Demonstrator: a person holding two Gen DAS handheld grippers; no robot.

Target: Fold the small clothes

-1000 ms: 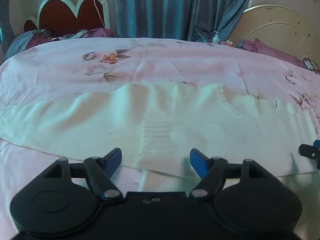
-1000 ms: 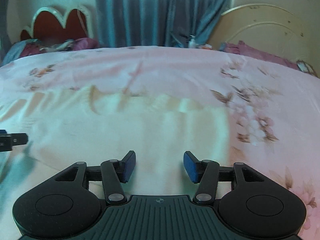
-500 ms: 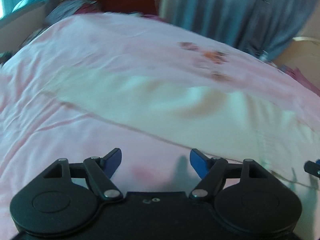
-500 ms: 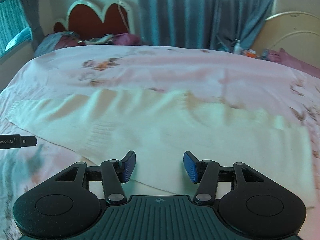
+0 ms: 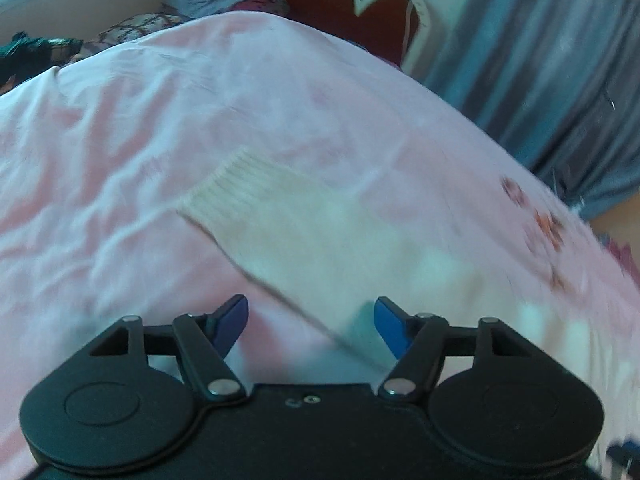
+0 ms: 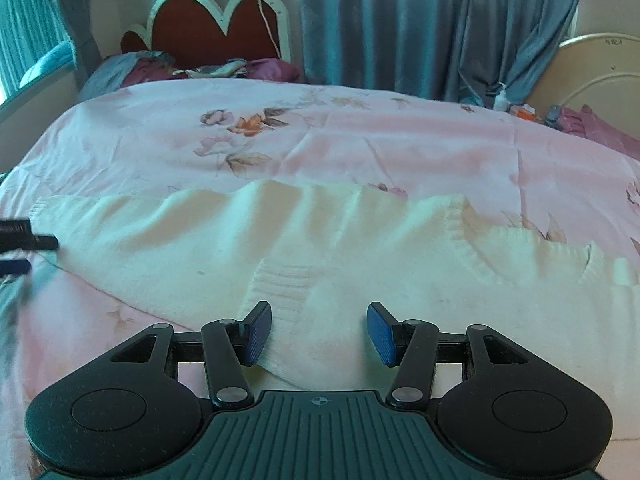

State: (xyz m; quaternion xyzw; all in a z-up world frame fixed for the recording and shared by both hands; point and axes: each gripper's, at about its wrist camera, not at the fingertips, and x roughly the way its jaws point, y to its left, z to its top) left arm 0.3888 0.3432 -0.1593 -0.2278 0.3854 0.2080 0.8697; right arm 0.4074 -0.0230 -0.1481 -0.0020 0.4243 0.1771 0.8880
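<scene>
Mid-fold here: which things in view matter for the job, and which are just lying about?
For the job:
- cream knitted sweater, spread flat on the bed
- left gripper, open, near the ribbed cuff
- right gripper, open, over the hem

Lying about:
- pink floral bedsheet
- red scalloped headboard
- grey-blue curtains
- purple pillows
- small white bottle

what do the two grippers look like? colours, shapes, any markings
Both are alike: black linkage arms with silver pivot pins, round black discs on each side, blue finger pads. Left gripper has a smooth black centre body with small holes or screws. Right gripper has a ribbed dark teal-grey centre plate with a small crosshair mark, and its pads look finely textured. No cables or sleeves in view.
</scene>
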